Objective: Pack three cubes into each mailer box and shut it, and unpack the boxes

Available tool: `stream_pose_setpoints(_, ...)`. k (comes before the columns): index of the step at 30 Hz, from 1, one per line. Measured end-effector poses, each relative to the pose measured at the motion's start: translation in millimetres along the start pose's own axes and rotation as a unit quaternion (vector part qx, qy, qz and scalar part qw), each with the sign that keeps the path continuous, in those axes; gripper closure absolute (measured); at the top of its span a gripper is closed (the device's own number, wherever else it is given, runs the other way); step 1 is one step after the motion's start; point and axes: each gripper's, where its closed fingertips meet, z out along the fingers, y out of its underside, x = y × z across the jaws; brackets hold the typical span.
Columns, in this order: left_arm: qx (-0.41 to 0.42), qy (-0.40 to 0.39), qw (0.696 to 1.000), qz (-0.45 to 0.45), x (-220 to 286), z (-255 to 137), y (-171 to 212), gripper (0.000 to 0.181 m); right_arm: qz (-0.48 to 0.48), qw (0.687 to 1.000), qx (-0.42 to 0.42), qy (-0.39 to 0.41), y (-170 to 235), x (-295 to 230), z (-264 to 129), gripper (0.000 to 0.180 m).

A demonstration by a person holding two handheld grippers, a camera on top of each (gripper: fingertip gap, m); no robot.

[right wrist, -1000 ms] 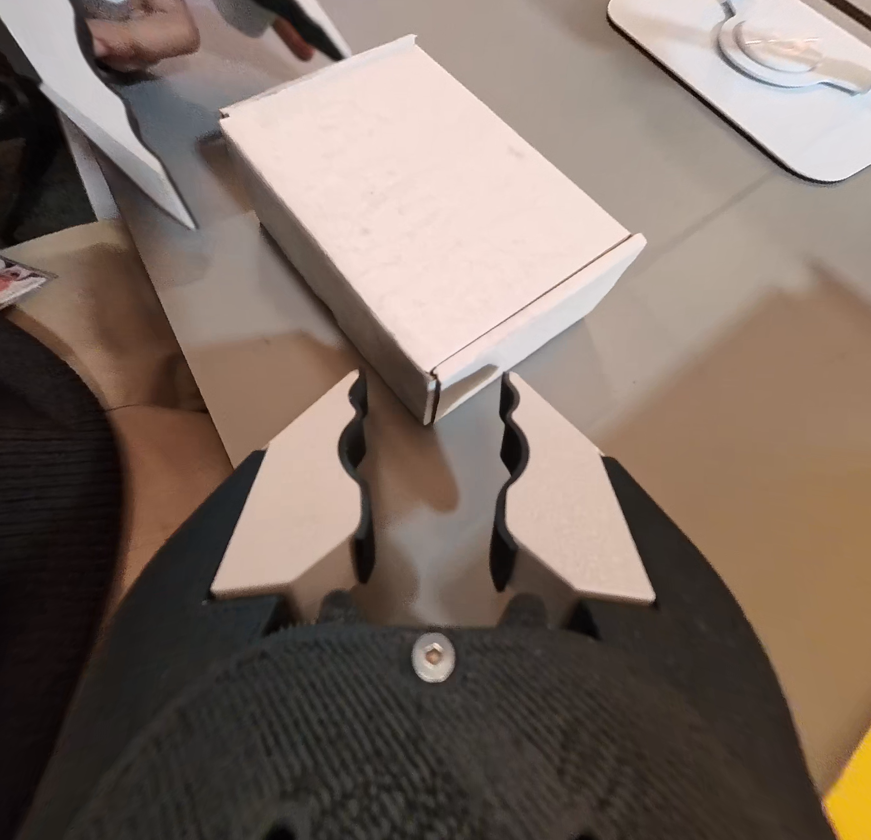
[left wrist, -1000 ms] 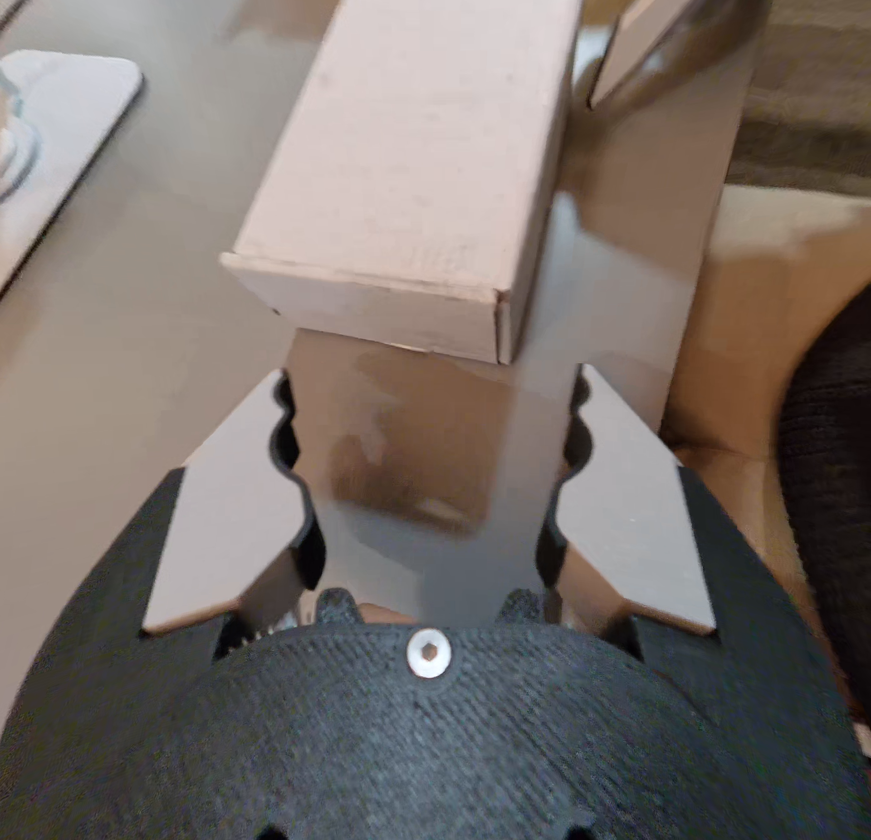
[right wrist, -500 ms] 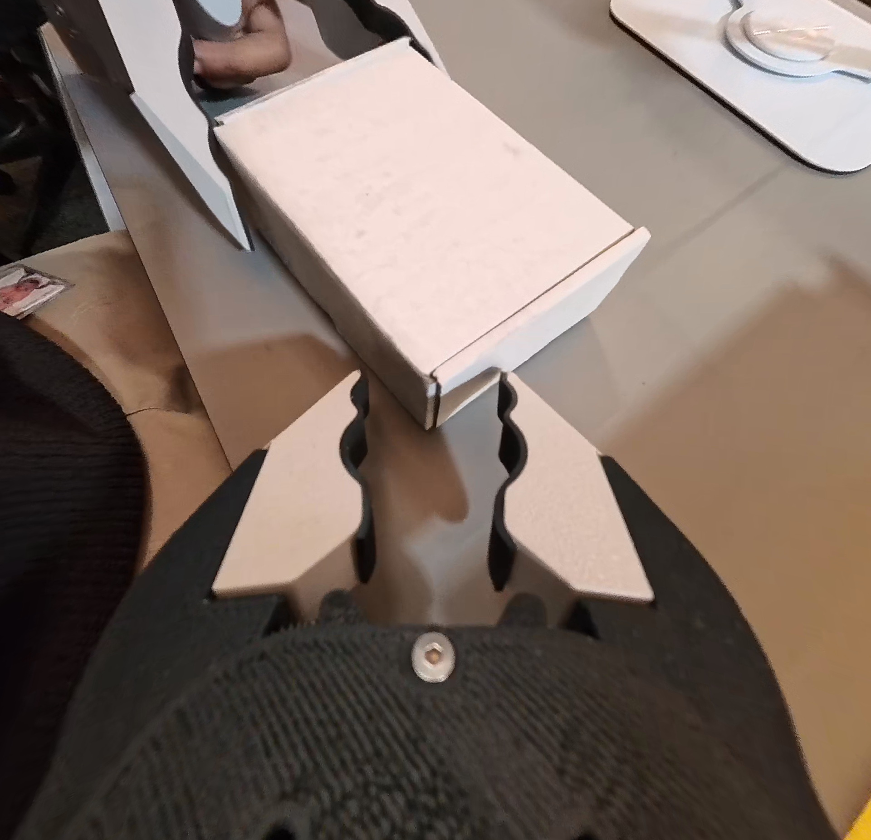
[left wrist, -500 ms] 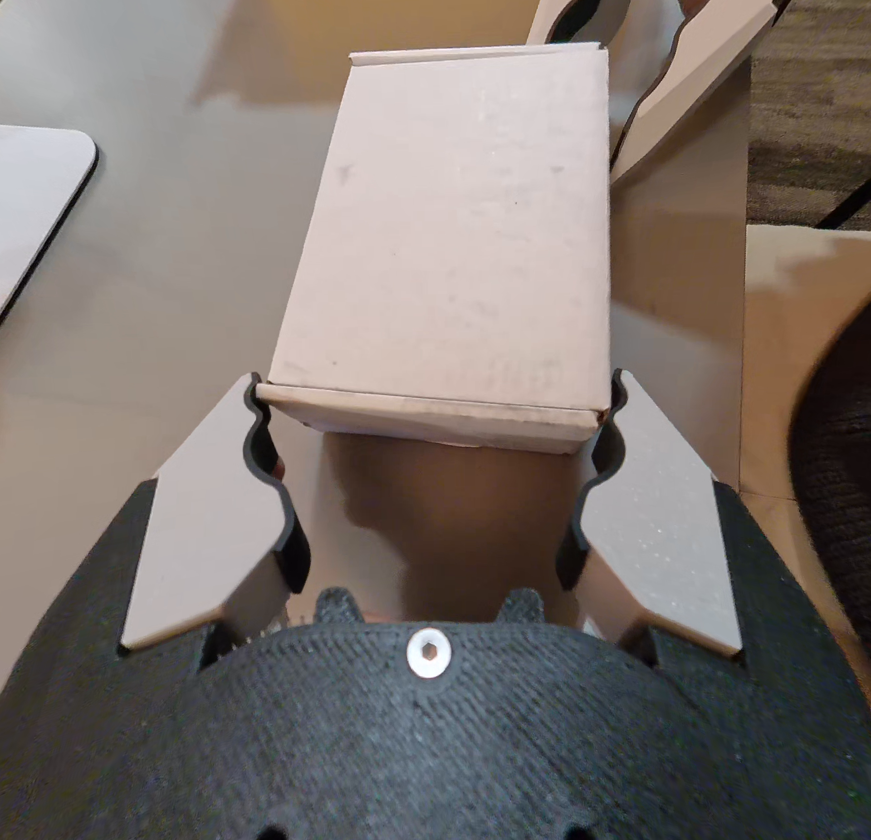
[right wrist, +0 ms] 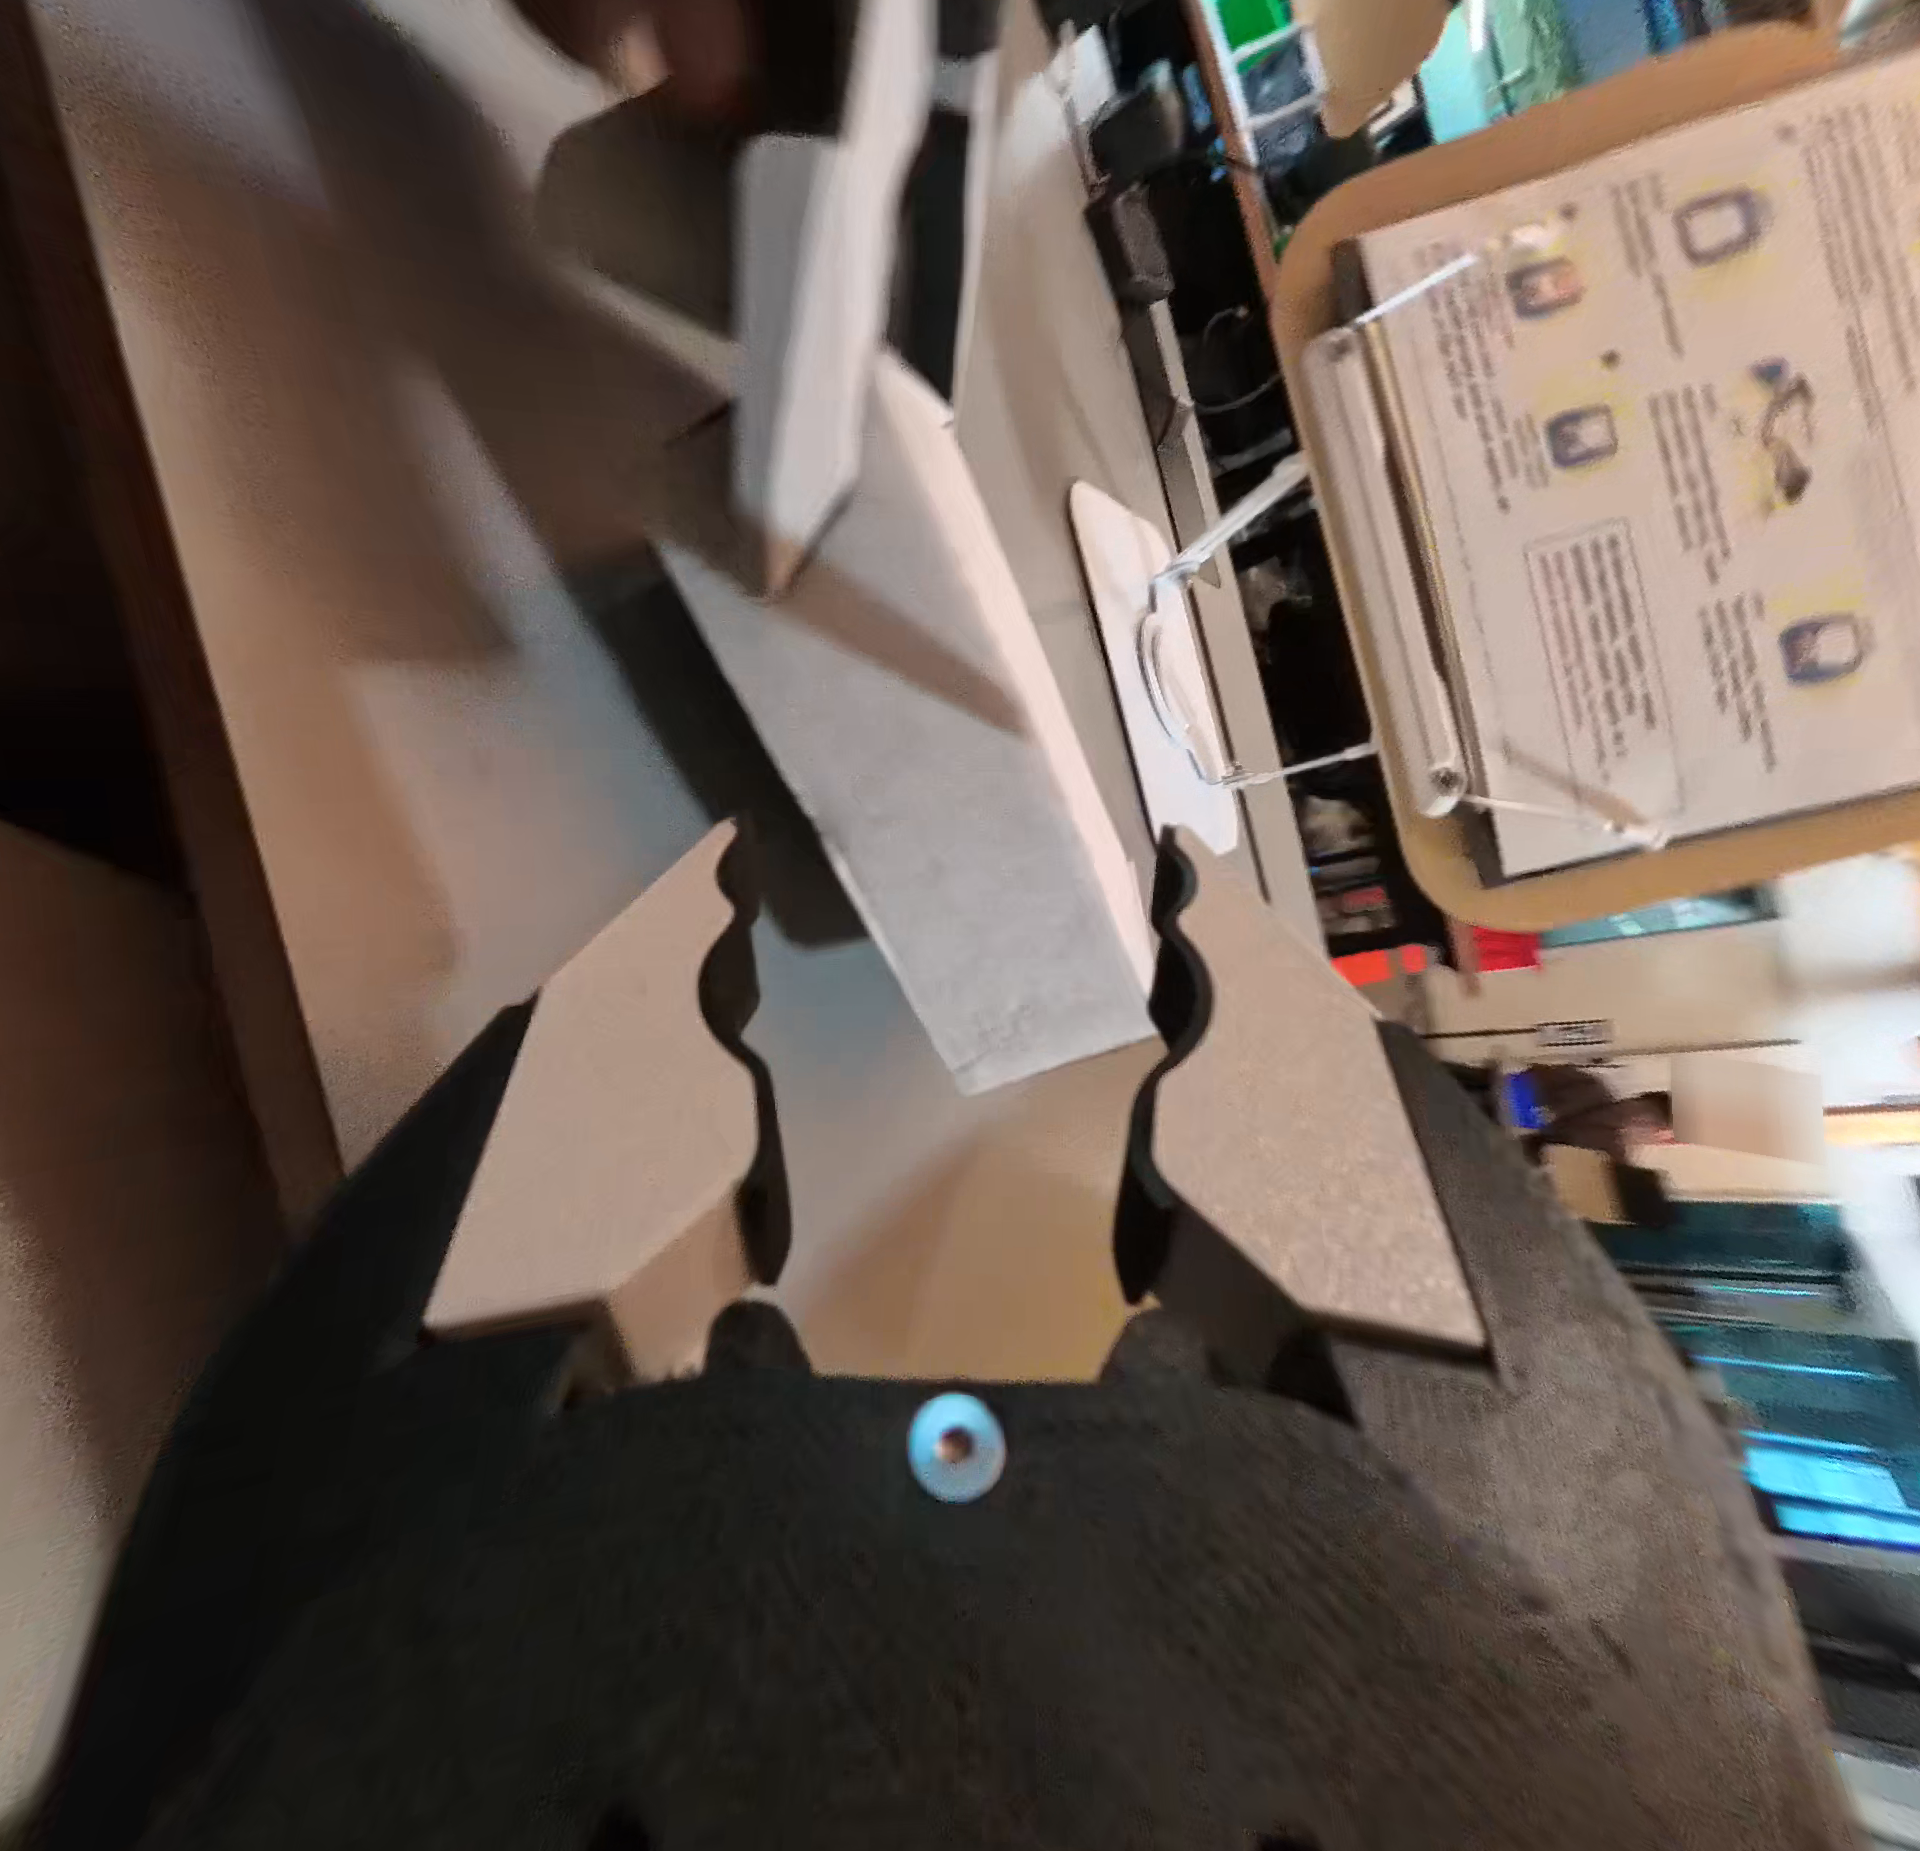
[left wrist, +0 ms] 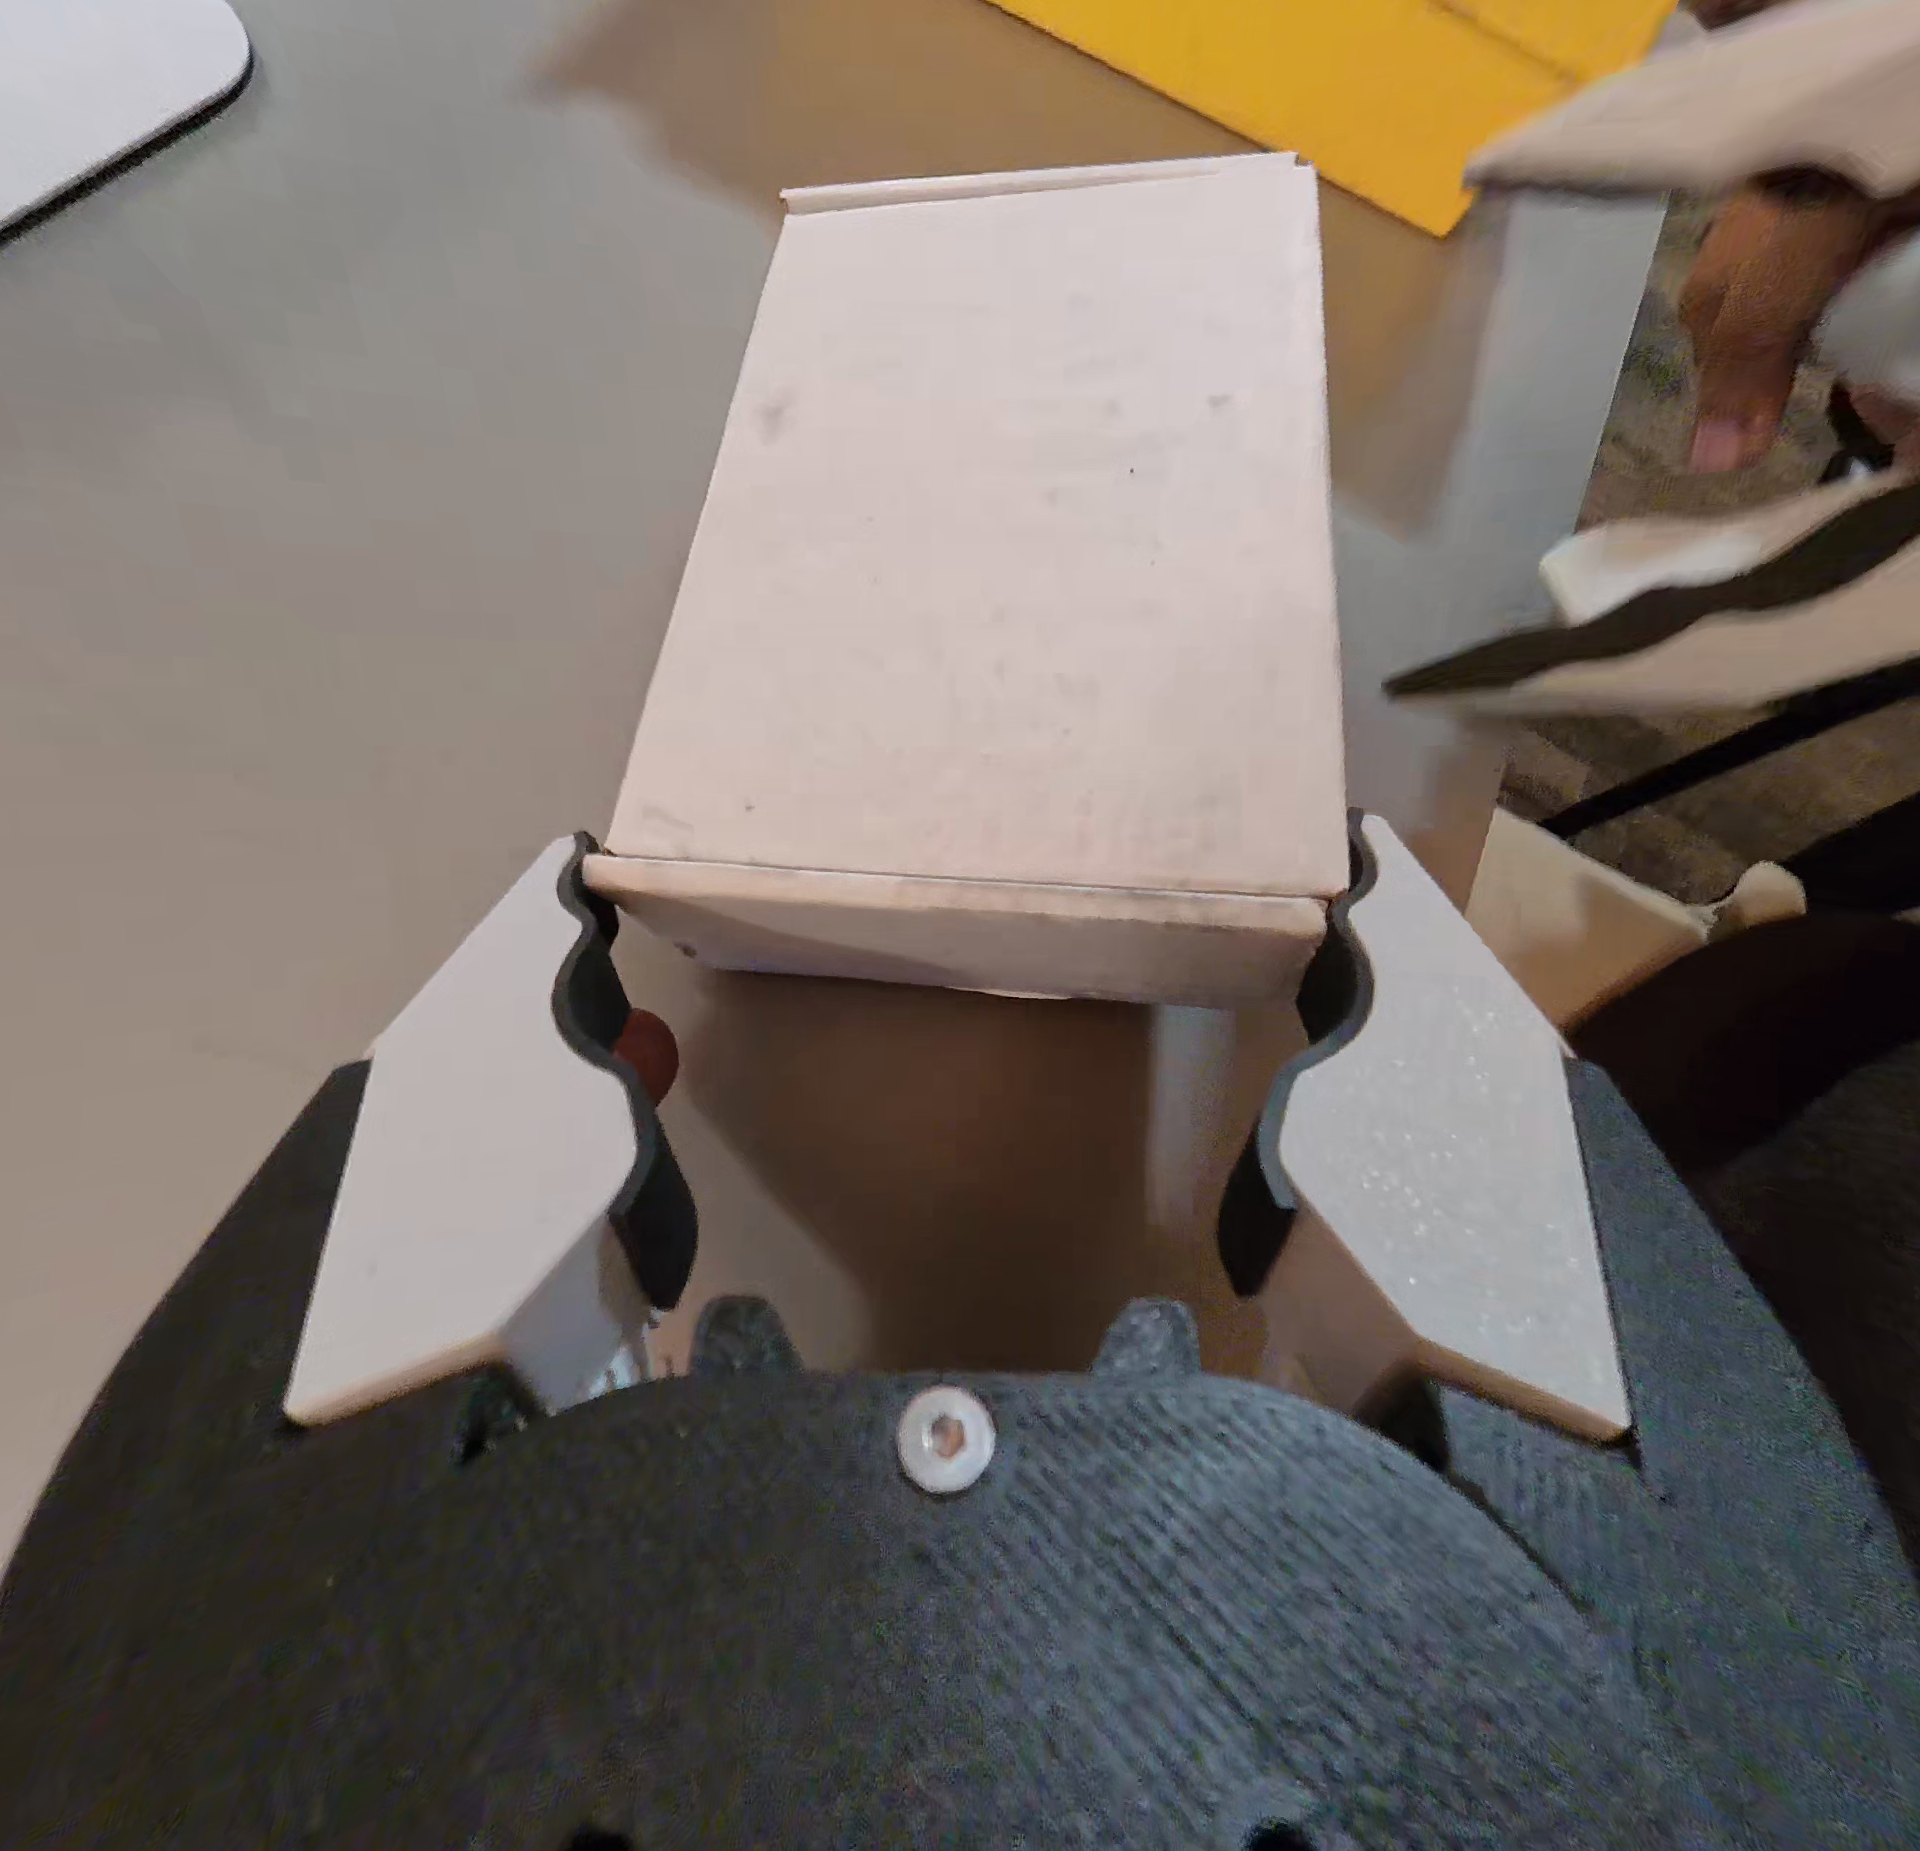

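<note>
A shut white mailer box lies lengthwise on the grey table. My left gripper has its fingertips pressed against both sides of the box's near end. My right gripper is open and rolled onto its side, with one end of the box lying between its fingers, closer to the right one. In the left wrist view the right gripper is a blur to the right of the box, apart from it, with a hand behind it. No cubes are in view.
A yellow flat box lies beyond the white box. A white stand base sits at the far left. A clipboard with a printed sheet stands on it. The table edge runs close on the right, with carpet beyond.
My left gripper has moved forward and its tips have closed onto the box's near end. My right gripper has left the box's corner, rolled onto its side and opened wider.
</note>
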Motion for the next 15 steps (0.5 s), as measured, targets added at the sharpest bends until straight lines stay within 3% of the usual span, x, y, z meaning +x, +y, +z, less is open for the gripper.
stream_pose_setpoints(6, 0.005, 0.018, 1.0, -0.012, 22.6, 1.1, -9.3, 0.047, -0.138, 0.988, -0.072, 0.025, 8.7, -15.7, 16.0, 0.089)
stream_pose_setpoints(7, 0.005, 0.023, 1.0, -0.006, 28.5, 1.2, -10.2, 0.048, -0.145, 0.986, -0.075, 0.023, 9.3, -17.2, 16.8, 0.09)
stream_pose_setpoints(9, 0.003, 0.019, 1.0, 0.013, 36.1, 2.5, -11.3, 0.048, -0.158, 0.984, -0.079, 0.037, 9.4, -13.7, 15.1, 0.115)
stream_pose_setpoints(15, 0.045, 0.031, 0.998, 0.024, 40.2, -5.9, -22.2, 0.05, -0.167, 0.981, -0.084, 0.053, 9.2, -2.4, 8.0, 0.117)
